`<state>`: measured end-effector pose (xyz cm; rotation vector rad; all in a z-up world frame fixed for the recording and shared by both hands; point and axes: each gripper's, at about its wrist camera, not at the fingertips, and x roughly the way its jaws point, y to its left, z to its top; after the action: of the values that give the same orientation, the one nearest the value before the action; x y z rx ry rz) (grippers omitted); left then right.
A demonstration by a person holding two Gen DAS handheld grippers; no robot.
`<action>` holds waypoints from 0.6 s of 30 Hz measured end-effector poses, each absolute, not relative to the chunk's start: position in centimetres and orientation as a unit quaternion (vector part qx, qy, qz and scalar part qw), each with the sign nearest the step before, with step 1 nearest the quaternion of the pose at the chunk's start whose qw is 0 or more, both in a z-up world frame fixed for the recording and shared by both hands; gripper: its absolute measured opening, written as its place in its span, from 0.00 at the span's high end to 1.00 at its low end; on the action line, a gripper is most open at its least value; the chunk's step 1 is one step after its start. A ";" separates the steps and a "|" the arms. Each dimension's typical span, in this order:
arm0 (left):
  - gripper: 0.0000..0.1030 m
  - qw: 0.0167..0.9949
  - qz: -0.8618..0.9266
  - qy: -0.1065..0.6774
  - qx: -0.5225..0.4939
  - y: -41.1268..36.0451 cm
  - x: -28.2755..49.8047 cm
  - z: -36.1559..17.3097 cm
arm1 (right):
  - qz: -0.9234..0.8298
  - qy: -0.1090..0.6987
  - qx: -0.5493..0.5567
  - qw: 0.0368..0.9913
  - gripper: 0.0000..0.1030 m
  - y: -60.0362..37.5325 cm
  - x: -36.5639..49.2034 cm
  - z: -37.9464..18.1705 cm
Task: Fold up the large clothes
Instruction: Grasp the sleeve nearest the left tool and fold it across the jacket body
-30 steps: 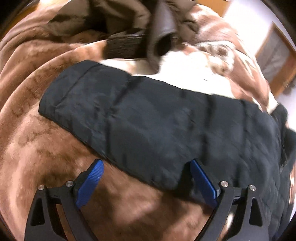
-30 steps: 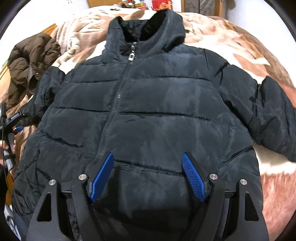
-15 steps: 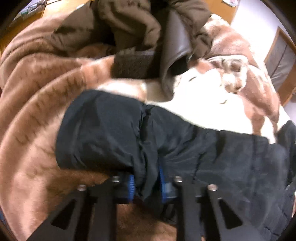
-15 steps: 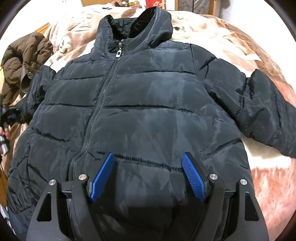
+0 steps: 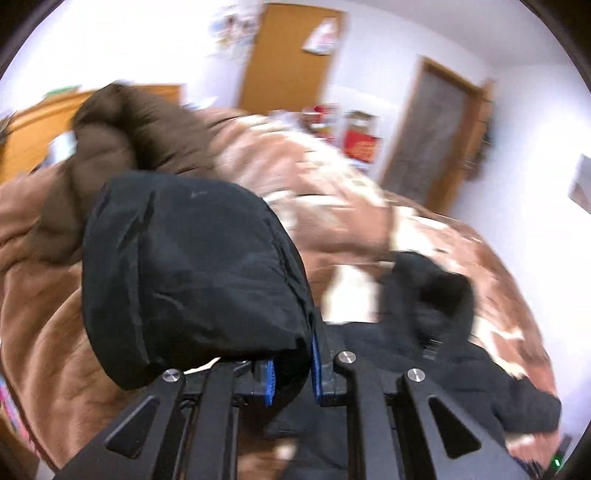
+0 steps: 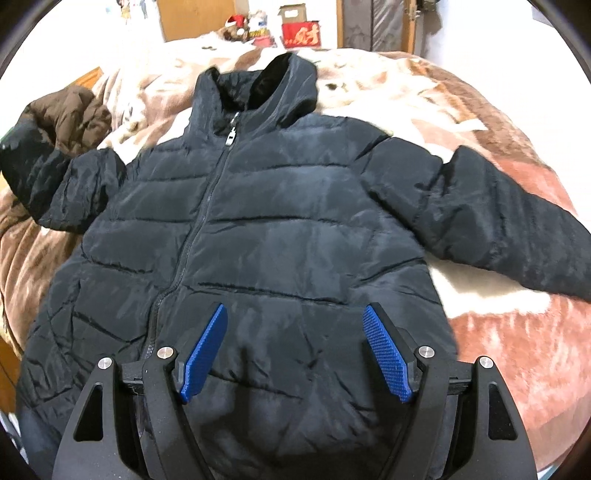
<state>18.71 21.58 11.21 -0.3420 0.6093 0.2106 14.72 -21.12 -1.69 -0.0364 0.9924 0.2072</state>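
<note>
A: Where is the jacket (image 6: 280,236)?

B: Flat on its back on a brown-and-cream blanket (image 6: 495,332), zipped to the collar, hood (image 6: 284,85) at the far end. Its body fills the middle of the right wrist view, with the hem nearest the camera.

A: And the left gripper (image 5: 291,373)?

B: Its blue pads are drawn close together, pinching the black fabric of a sleeve (image 5: 192,273). The cuff end bulges up in front of that camera, lifted off the blanket. In the right wrist view the same sleeve (image 6: 55,177) rises at the far left of the jacket.

A: The right gripper (image 6: 295,354)?

B: Jaws spread wide, holding nothing. It hangs over the lower front of the jacket, right of the zipper (image 6: 207,206). Whether its tips touch the fabric cannot be told.

A: The other sleeve (image 6: 498,218)?

B: Stretched out to the right, lying on the blanket.

A: Anything else on the bed?

B: A brown coat (image 6: 70,118) is bunched at the far left, just behind the raised sleeve. A red box (image 6: 301,35) stands beyond the far edge of the bed, near a door (image 6: 373,22). The left wrist view is blurred.
</note>
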 end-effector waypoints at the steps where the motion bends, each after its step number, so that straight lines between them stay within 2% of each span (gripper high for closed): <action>1: 0.85 0.938 0.080 0.297 -0.160 19.8 19.1 11.7 | 0.096 0.472 -0.012 0.876 0.26 -21.6 14.6 -1.5; 7: 0.85 0.937 -0.043 0.322 -0.130 10.1 23.0 10.3 | 0.077 0.476 0.019 0.876 0.26 -24.4 14.0 -1.7; 16: 0.84 0.889 -0.133 0.426 -0.104 -0.8 28.8 -0.1 | 0.046 0.491 0.048 0.869 0.26 -28.3 13.8 -3.4; 18: 0.67 0.873 -0.146 0.451 -0.114 -2.1 29.8 -1.8 | 0.043 0.493 0.054 0.867 0.26 -28.8 14.0 -3.7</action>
<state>29.76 -2.10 -1.80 -0.2390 0.9414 -0.3042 13.95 -28.79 -3.73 0.1121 1.0322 0.0907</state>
